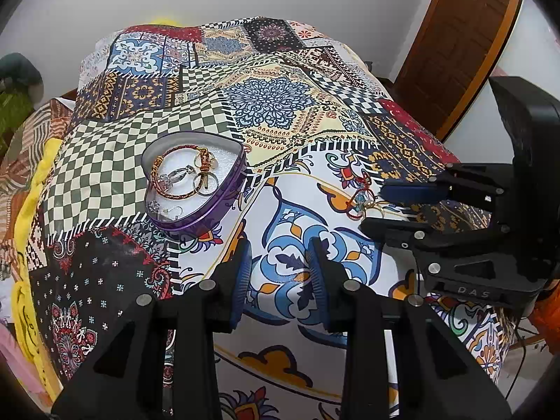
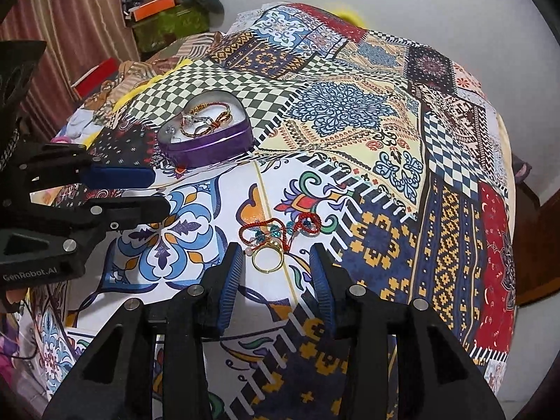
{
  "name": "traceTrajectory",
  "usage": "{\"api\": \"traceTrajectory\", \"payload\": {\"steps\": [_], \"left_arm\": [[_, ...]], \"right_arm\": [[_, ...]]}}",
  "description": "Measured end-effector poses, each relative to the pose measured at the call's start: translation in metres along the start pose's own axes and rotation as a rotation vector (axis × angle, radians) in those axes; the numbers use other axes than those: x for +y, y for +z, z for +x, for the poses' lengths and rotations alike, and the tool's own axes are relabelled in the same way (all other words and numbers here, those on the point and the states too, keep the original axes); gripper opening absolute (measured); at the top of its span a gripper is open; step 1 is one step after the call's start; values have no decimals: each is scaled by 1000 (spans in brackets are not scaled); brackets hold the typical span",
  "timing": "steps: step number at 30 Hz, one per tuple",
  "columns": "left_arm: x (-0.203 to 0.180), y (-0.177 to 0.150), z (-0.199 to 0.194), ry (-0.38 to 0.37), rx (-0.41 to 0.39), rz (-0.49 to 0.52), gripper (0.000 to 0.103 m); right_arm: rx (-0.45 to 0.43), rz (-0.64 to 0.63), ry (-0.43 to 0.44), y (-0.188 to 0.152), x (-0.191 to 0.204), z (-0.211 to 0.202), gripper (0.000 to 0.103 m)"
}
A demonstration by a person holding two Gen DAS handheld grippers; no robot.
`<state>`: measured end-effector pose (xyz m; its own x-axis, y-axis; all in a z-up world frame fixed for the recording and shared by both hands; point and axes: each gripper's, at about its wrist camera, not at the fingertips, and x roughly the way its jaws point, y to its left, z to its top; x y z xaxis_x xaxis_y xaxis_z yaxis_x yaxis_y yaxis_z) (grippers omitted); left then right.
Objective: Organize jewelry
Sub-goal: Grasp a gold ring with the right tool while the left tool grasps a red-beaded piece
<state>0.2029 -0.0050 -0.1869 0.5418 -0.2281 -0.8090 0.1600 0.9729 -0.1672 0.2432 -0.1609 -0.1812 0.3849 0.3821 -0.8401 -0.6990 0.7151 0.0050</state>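
Note:
A purple heart-shaped tin [image 1: 206, 206] lies open on the patterned bedspread and holds braided bracelets, rings and small silver pieces; it also shows in the right wrist view [image 2: 213, 145]. A red cord bracelet with teal beads [image 2: 280, 229] and a gold ring [image 2: 267, 259] lie on the cloth just ahead of my right gripper [image 2: 276, 262], which is open and empty. They also show in the left wrist view, the bracelet [image 1: 360, 192] by the right gripper [image 1: 376, 206]. My left gripper [image 1: 280, 269] is open and empty, right of and nearer than the tin.
The bed's patchwork spread [image 1: 273, 105] covers most of both views. A yellow cloth [image 1: 31, 189] runs along the left edge. Boxes and clutter [image 2: 168, 14] sit beyond the far left corner. A wooden door [image 1: 462, 35] stands at the right.

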Motion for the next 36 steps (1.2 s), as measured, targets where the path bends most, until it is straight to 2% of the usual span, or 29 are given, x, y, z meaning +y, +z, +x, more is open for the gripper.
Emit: {"api": "traceTrajectory", "payload": {"steps": [1,3,6,16,19,20,22,23,24,29,31,32,33,36], "left_arm": [[-1,1,0,-5,0,-1,32],[-4,3,1,-15,-1,1,32],[-13,7,2,-38,-2,18,32],[-41,22,20,-60,20,76,32],[-39,21,19,-48,13,67,32],[-36,20,18,-44,7,61,32],[-30,16,15,-42,6,44,32],[-27,15,14,-39,8,36,32],[-24,14,13,-36,9,30,32],[-10,5,7,-16,12,15,32],[-5,3,4,-12,10,7,32],[-4,3,3,-12,9,4,32],[-2,3,2,-14,7,1,32],[-2,4,1,-24,4,-2,32]], "right_arm": [[-1,4,7,0,0,0,28],[3,2,16,-2,-2,0,8],[-1,-13,12,-4,0,-5,7],[-31,34,-12,-19,-16,-22,6],[-35,57,23,-20,-21,-24,6],[-31,72,39,-20,-22,-24,9],[-18,88,78,-16,-22,-22,24],[-18,94,91,-13,-20,-21,34],[-26,94,88,-11,-18,-20,36],[-12,43,68,2,-2,-5,36],[-4,26,45,3,2,2,30],[-3,18,34,4,4,4,22],[-2,15,36,4,3,4,19],[-8,23,44,1,1,0,18]]}}
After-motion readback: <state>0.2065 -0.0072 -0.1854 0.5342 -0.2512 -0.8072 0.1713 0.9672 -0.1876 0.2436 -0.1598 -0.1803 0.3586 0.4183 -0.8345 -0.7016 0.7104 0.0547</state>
